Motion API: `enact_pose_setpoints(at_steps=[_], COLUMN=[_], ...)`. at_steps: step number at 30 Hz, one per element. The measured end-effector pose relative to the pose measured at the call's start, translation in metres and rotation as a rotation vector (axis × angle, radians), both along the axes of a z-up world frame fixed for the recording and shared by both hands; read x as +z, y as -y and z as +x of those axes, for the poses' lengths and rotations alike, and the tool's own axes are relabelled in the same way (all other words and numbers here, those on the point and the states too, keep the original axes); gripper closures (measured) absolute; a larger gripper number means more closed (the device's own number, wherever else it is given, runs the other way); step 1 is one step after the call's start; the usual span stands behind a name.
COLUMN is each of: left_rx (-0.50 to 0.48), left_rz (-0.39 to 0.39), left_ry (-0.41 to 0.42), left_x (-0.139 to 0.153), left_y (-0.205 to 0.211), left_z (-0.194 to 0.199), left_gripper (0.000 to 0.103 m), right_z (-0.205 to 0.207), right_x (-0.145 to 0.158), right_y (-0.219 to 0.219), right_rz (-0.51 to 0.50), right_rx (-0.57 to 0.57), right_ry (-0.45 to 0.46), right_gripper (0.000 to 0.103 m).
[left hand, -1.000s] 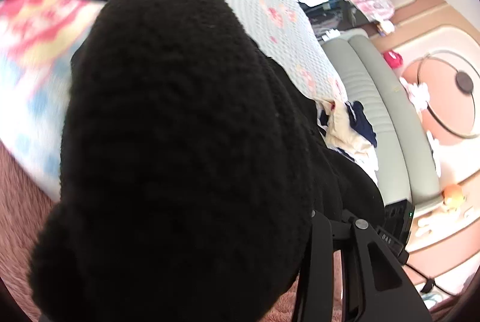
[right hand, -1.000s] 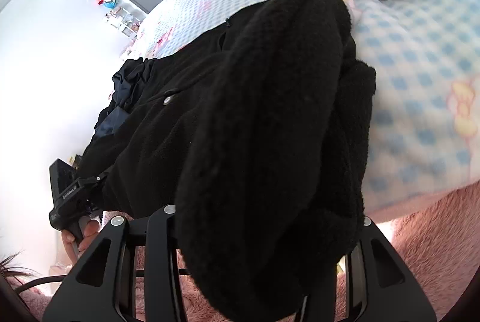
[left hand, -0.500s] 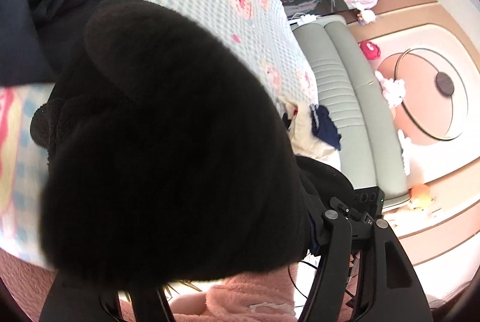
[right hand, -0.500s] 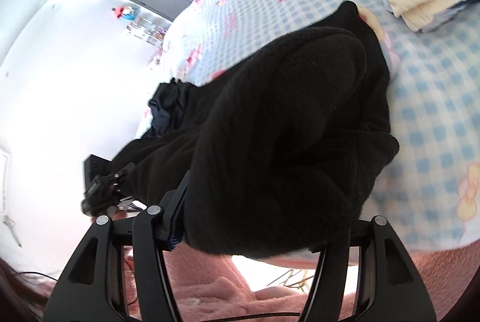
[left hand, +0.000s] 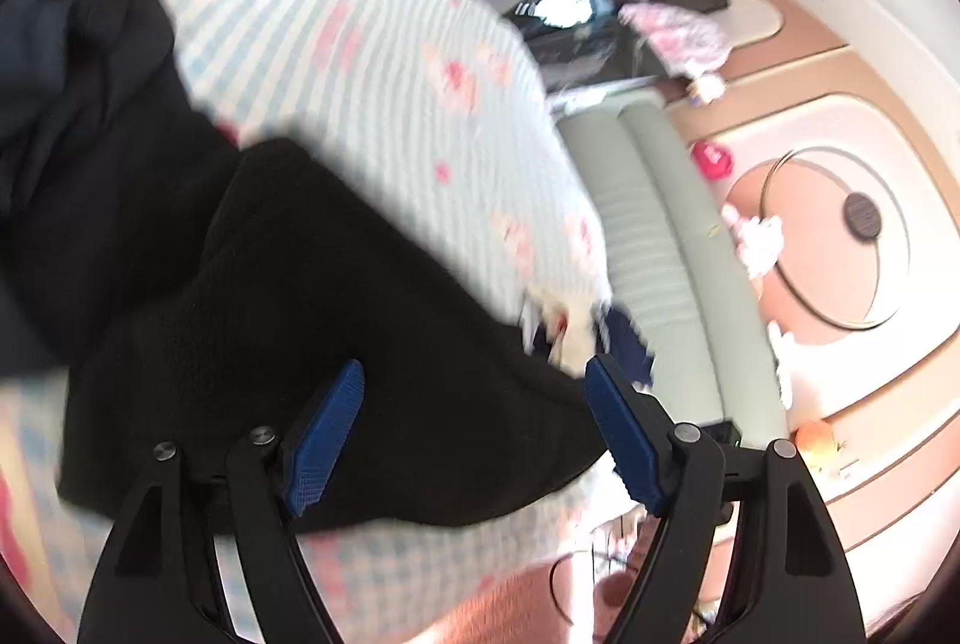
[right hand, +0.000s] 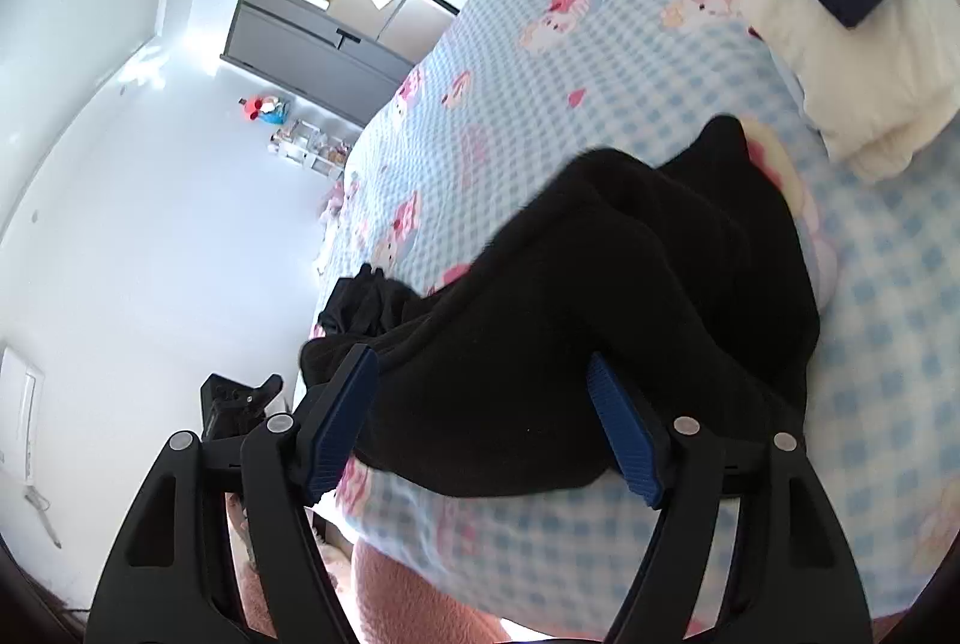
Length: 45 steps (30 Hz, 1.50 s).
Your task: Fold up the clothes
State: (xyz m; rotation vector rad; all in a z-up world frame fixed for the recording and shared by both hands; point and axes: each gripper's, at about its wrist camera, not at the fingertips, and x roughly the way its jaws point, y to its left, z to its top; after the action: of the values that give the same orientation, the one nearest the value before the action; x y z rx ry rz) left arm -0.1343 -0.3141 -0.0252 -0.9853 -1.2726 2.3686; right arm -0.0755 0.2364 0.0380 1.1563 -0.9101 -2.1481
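Observation:
A black fleece garment (left hand: 312, 332) lies bunched on the blue checked bed sheet (left hand: 372, 62) near the bed's front edge. It also shows in the right wrist view (right hand: 600, 332). My left gripper (left hand: 474, 434) is open, its blue pads (left hand: 327, 434) spread just above the garment, holding nothing. My right gripper (right hand: 486, 422) is open too, its blue pads (right hand: 624, 434) on either side of the garment's near edge without pinching it. The left gripper's body (right hand: 240, 404) shows at the left of the right wrist view.
A dark navy garment (left hand: 66, 14) lies at the far left of the bed. Folded cream and navy clothes (right hand: 852, 14) are stacked at the right. A grey-green sofa (left hand: 660, 248) stands beyond the bed. Pink carpet (right hand: 414, 596) lies below the bed's edge.
Both grippers opened and let go of the black garment, which dropped onto the bed. Both grippers pulled back a little from it.

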Motion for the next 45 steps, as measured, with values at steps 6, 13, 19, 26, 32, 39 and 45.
enact_pose_setpoints(at_steps=[6, 13, 19, 26, 32, 39, 45], left_rx=[0.134, 0.050, -0.049, 0.020, 0.088, 0.063, 0.126], left_rz=[-0.208, -0.477, -0.482, -0.527, -0.633, -0.591, -0.816], left_ry=[0.078, 0.159, 0.114, 0.014, 0.062, 0.160, -0.051], left_x=[-0.021, -0.075, -0.080, -0.052, -0.045, -0.085, -0.018], left_y=[0.013, -0.084, -0.091, -0.112, -0.108, -0.088, -0.125], left_z=[0.004, -0.006, -0.027, -0.033, -0.070, -0.076, -0.042], left_gripper=[0.021, 0.021, 0.021, 0.075, 0.068, 0.039, 0.041], right_z=[-0.038, -0.131, -0.164, -0.170, -0.194, -0.214, -0.193], right_x=[0.002, -0.121, -0.154, -0.150, -0.121, -0.213, -0.166], right_y=[-0.023, 0.008, 0.003, -0.002, -0.013, -0.028, -0.031], right_rz=[0.227, 0.537, 0.512, 0.476, 0.465, 0.525, 0.665], right_rx=[-0.103, -0.178, -0.111, 0.076, -0.041, -0.106, -0.155], right_ry=[-0.075, 0.010, -0.003, -0.011, -0.115, 0.035, -0.039], right_gripper=[0.027, 0.021, 0.008, 0.064, 0.073, 0.057, 0.053])
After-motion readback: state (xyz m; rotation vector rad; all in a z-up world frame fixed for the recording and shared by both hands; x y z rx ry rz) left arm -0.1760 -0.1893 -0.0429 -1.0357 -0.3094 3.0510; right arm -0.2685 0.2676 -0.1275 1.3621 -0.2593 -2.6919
